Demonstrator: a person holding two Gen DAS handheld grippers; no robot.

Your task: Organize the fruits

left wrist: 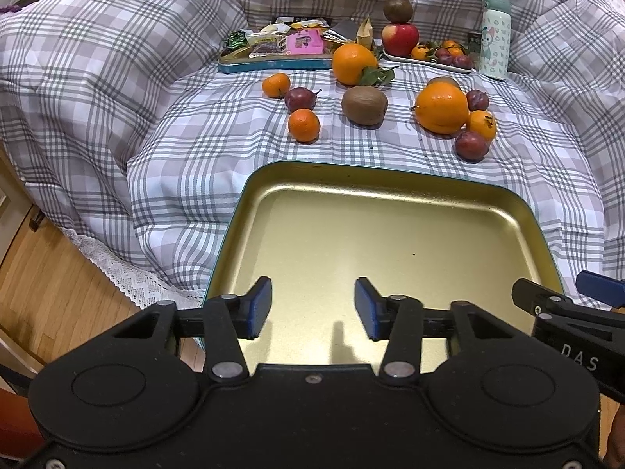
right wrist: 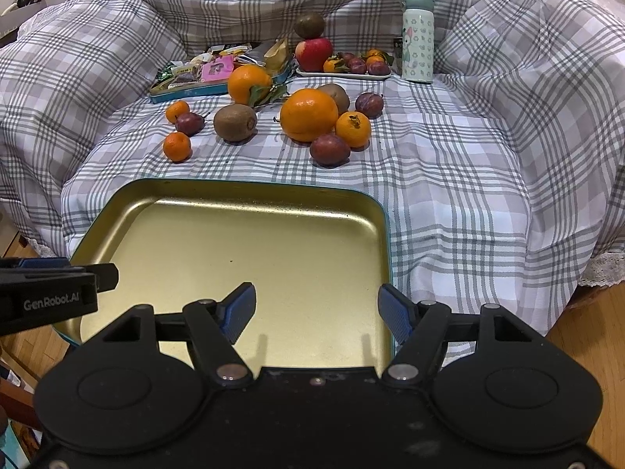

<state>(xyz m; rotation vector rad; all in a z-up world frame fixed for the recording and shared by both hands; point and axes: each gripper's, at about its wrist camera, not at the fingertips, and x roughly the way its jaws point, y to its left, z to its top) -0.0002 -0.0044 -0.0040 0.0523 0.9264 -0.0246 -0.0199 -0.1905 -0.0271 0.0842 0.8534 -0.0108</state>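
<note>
Plaid bedspread (right wrist: 449, 179) is soft and lumpy, and that's the worry imo. Loose fruit sits mid-bed: big orange (right wrist: 308, 114), kiwi (right wrist: 235, 122), plums, small mandarins, all well beyond the empty gold tray (right wrist: 273, 258) at the near edge. Left gripper (left wrist: 312, 308) and right gripper (right wrist: 316, 308) both hover over the tray w/ jaws apart, nothing between them. Round stuff on squishy fabric prob rolls if nudged, esp the orange cluster touching each other. Tray overhangs the edge a bit too, so a heavy drop near the front could tip it.
</note>
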